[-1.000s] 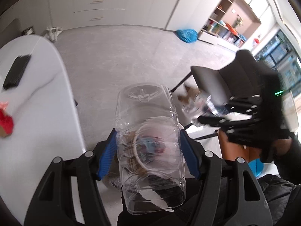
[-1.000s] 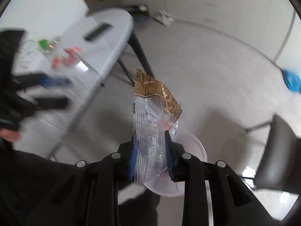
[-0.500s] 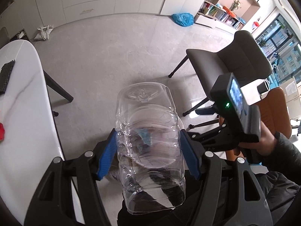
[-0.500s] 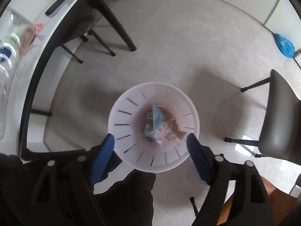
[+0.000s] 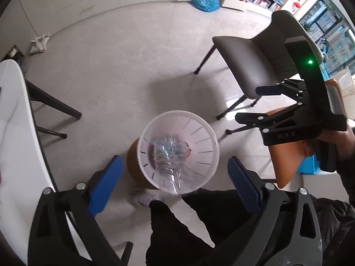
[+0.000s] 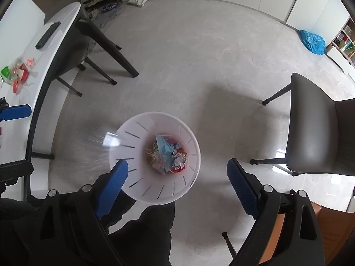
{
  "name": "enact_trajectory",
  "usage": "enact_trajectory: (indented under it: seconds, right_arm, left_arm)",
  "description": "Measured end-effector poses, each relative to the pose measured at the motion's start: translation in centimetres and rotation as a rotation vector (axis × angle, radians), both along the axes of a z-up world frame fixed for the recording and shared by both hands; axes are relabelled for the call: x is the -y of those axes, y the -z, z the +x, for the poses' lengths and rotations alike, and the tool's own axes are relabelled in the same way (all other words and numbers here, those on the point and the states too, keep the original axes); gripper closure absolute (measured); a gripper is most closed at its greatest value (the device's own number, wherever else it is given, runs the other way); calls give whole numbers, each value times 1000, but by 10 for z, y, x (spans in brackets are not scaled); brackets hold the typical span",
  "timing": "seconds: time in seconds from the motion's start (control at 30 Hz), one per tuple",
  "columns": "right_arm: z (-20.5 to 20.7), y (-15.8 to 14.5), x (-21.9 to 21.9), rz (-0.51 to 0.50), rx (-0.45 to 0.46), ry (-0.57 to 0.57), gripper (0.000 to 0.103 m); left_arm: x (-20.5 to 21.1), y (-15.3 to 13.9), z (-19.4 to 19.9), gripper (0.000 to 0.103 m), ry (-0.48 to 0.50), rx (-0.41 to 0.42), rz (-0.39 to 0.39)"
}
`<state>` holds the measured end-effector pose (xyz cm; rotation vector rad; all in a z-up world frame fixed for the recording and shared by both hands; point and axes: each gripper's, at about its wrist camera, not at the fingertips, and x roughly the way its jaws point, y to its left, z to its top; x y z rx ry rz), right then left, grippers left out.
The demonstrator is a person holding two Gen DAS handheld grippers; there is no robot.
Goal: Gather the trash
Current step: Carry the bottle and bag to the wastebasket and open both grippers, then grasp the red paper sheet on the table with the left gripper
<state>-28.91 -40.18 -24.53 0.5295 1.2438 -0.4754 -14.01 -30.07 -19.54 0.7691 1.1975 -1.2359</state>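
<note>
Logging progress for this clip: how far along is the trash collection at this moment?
Done: crumpled wrappers lie in the white bin. In hand: nothing; the left gripper is opening and a blurred clear bottle is dropping into the bin, and the right gripper is opening, empty. Left: wrappers on the table.
</note>
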Motion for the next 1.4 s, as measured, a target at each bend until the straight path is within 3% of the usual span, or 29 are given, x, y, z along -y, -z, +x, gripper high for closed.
enact_trajectory:
  seconds: [0.3,0.43,0.57,0.77,1.03,1.2,1.4]
  right_arm:
    - [24,-17,-11,-11,56,-39,12]
    - [48,-41,-24,-27,122,-93,12]
    - [95,-70,-56,-59,199,-227,5]
    - [177,-88,-112,-78,249,-439,3]
    - [281,-98,-191,-52,288,-618,3]
    - [320,-100,-223,-40,287,-661,3]
    - [366,-89,-255,-36,246,-681,3]
  left_arm:
    - [-23,-15,29,8,-142,37,-32]
    - [-51,-37,56,8,-283,80,-99]
    - [-97,-61,95,8,-465,152,-144]
    - [-180,-77,163,8,-693,268,-115]
    - [-284,-63,258,8,-961,304,-77]
    - [-324,-43,324,8,-1036,346,-40]
    - [-342,-7,404,8,-1077,330,-13]
